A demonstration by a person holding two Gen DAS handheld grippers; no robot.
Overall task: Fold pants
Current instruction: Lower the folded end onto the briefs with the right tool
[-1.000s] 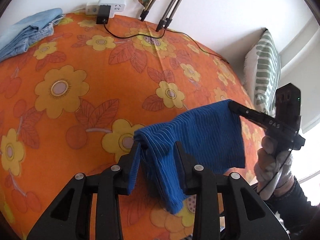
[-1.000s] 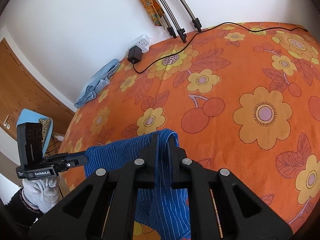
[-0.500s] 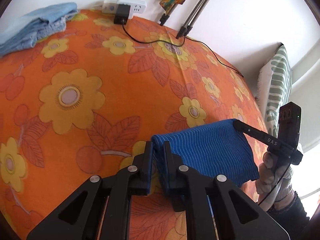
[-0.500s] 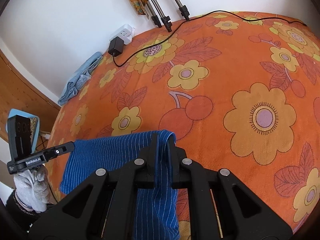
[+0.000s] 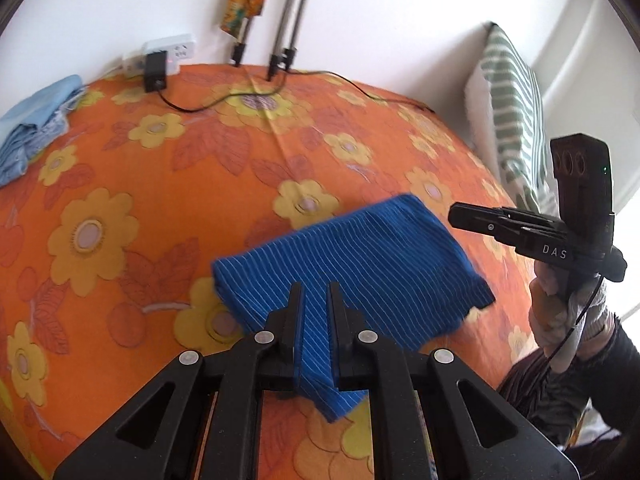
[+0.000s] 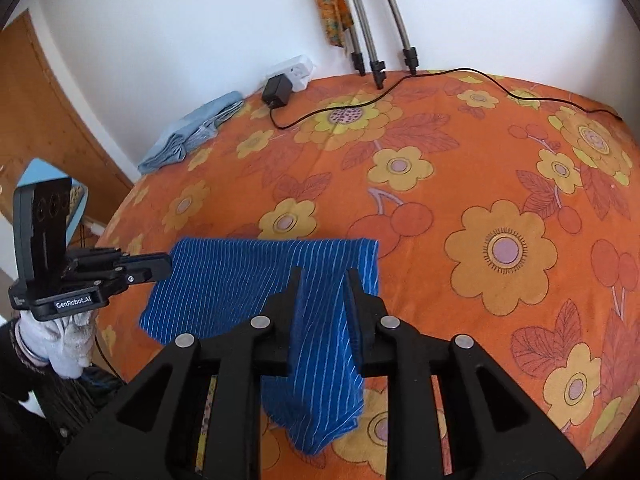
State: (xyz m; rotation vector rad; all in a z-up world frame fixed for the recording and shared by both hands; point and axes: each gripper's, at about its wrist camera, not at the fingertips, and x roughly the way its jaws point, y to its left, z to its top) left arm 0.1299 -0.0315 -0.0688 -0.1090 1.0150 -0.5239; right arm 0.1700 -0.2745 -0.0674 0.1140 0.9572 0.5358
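The blue striped pants (image 5: pixel 352 264) lie folded into a flat rectangle on the orange flowered bedspread (image 5: pixel 120 184). In the left wrist view my left gripper (image 5: pixel 316 292) has its fingers slightly apart, with the near edge of the pants between them. My right gripper shows there at the right (image 5: pixel 456 216), just off the pants' right corner. In the right wrist view my right gripper (image 6: pixel 324 276) stands open with a fold of the pants (image 6: pixel 256 280) between the fingers. My left gripper (image 6: pixel 166 266) is at the pants' left edge there.
A folded light blue garment (image 5: pixel 36 120) lies at the bed's far left. A power strip with a black adapter (image 5: pixel 156 68) and cable, and tripod legs (image 5: pixel 280 60), stand by the wall. A striped pillow (image 5: pixel 516 108) leans at the right. The bed's edge is near.
Both grippers lowered the hanging pants onto the bed. The jaws of both have opened a little and the right gripper has drawn off the pants' corner.
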